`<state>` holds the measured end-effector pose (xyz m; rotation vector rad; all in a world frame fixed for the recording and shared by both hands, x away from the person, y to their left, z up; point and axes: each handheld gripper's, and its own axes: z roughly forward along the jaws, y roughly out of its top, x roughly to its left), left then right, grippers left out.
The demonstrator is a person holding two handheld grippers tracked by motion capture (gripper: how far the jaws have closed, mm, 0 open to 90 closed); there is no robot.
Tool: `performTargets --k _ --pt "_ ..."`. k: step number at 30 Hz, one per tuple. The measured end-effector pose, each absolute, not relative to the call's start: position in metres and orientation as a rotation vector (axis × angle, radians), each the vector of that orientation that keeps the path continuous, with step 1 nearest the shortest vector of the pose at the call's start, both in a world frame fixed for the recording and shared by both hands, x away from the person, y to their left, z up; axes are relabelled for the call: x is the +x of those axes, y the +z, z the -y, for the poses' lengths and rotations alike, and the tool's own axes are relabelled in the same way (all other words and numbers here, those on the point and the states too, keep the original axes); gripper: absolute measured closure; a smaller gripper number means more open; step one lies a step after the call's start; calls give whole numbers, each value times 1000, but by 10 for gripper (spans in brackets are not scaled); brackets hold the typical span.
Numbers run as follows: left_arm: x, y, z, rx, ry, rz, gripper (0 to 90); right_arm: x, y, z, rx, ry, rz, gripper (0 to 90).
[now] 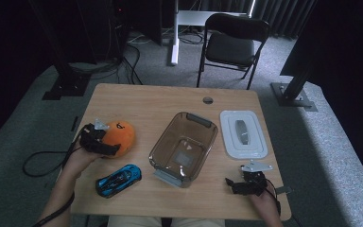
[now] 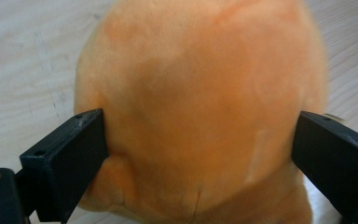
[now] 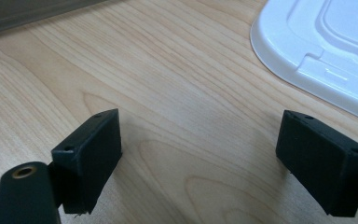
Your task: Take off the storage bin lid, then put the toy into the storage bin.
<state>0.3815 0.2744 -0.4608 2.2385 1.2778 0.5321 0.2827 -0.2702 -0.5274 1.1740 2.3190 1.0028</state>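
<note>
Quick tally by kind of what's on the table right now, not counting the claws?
Soft toys: 1, the orange plush, with the left claw around it
Toy cars: 1, the blue car
Bins: 1, the clear bin
Lids: 1, the white lid
Total: 4

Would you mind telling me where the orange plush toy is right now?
In the high view the orange plush toy sits at the table's left side, between the jaws of the left gripper, with the blue car just in front of it.
</note>
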Motion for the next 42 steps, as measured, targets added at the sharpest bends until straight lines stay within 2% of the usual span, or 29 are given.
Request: performTargets --k 2,3,11,17,24,42 --pt "382 -464 -277 2229 529 -1286 91 283 -527 271 1179 1005 -2318 139" --pt "382 -464 -277 2221 545 -1286 176 283 -527 271 1180 1005 -2318 138" --pt "381 -469 -270 2244 557 -1305 500 283 -527 270 1180 1001 -2316 139" --pt "377 -460 -275 2182 542 -1291 645 283 -527 271 1181 1000 -2316 138" --pt "375 -447 -275 2135 556 -1284 689 283 -527 271 1184 1003 -2315 139" --pt "371 -395 -254 2087 547 -1163 699 283 -527 271 1185 1000 -2313 139"
